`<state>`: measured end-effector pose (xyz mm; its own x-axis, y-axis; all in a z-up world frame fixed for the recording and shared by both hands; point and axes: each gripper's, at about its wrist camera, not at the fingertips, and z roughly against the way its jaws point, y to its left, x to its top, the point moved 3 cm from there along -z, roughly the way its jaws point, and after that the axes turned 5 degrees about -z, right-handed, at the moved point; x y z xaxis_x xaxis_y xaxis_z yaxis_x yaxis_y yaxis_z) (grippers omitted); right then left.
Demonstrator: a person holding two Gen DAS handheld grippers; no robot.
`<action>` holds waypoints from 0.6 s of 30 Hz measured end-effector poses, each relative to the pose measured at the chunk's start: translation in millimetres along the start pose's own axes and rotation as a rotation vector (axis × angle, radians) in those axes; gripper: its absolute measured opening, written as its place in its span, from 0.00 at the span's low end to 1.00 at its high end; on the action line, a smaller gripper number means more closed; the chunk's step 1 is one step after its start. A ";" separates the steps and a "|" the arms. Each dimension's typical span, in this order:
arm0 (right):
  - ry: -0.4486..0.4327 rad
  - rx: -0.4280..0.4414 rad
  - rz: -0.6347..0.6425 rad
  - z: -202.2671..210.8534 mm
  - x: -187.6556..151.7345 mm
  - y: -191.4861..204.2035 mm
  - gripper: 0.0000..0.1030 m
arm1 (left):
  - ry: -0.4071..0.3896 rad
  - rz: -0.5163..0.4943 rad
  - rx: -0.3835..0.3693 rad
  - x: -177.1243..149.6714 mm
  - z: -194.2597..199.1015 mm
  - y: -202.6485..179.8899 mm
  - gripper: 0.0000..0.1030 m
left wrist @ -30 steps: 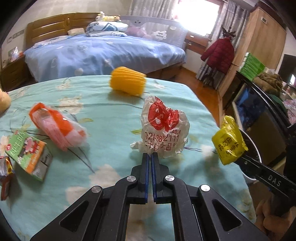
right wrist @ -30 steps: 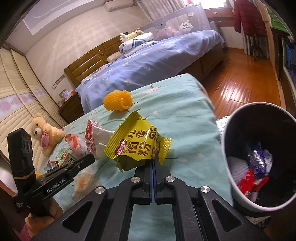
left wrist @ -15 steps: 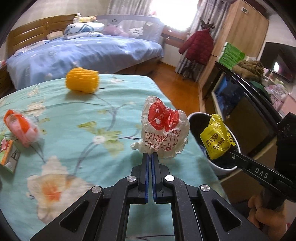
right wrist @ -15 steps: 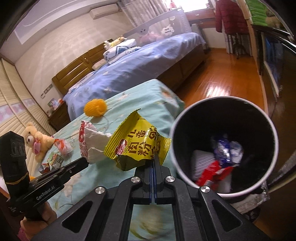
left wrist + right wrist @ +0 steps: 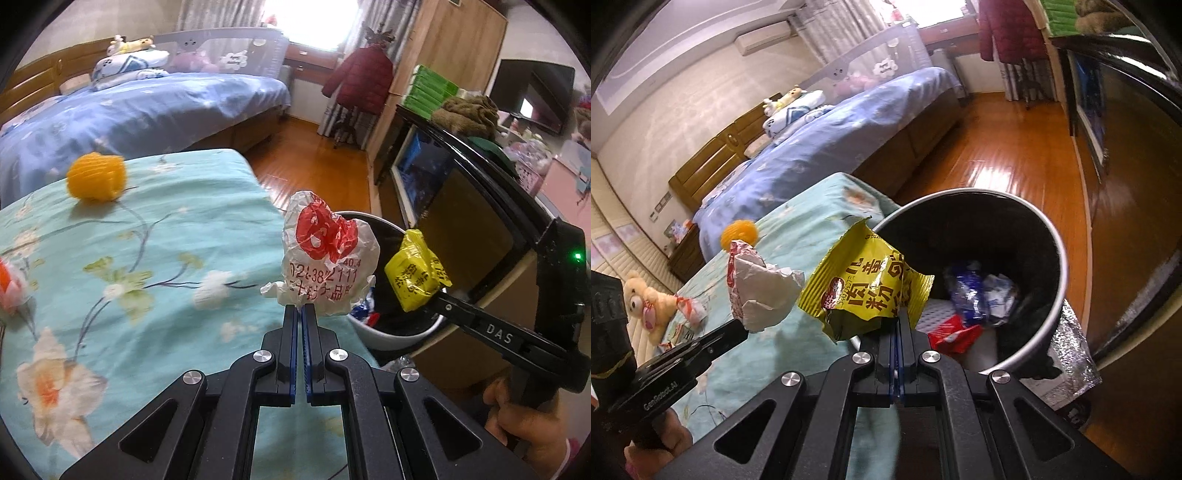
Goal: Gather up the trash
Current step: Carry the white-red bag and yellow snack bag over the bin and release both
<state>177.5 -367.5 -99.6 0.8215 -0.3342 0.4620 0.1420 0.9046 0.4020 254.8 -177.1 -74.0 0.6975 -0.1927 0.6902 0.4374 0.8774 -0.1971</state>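
The white wrapper (image 5: 330, 264), crumpled and printed in red, stood pinched by its lower edge between the closed fingers of the left gripper (image 5: 302, 312), just short of the bin (image 5: 373, 334) beyond the fingertips. The yellow packet (image 5: 866, 290) was clamped the same way at its bottom seam by the right gripper (image 5: 898, 325), with the bin's open mouth directly past its fingertips. Both pieces looked feather-light, thin and crinkly, so a nip on 1 edge seemed enough, though slick film could slip and might cling on release. Inside the bin lay blue, white and red scraps. Behind the left fingers, on the floral bedspread (image 5: 155, 236), a yellow ball (image 5: 96, 177) remained.
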 end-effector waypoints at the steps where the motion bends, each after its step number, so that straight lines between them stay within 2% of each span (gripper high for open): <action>1: -0.001 -0.003 -0.004 0.4 0.9 -2.5 0.00 | 0.002 -0.006 -0.003 1.3 -2.5 -2.8 0.01; 18: 0.011 -0.027 -0.048 -4.3 10.9 -27.2 0.00 | 0.027 -0.062 -0.017 16.2 -36.8 -34.8 0.01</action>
<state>185.0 -394.6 -108.9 0.8193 -0.3750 0.4338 0.1966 0.8943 0.4019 271.8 -227.0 -81.6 0.6836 -0.2584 0.6826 0.4897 0.8559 -0.1664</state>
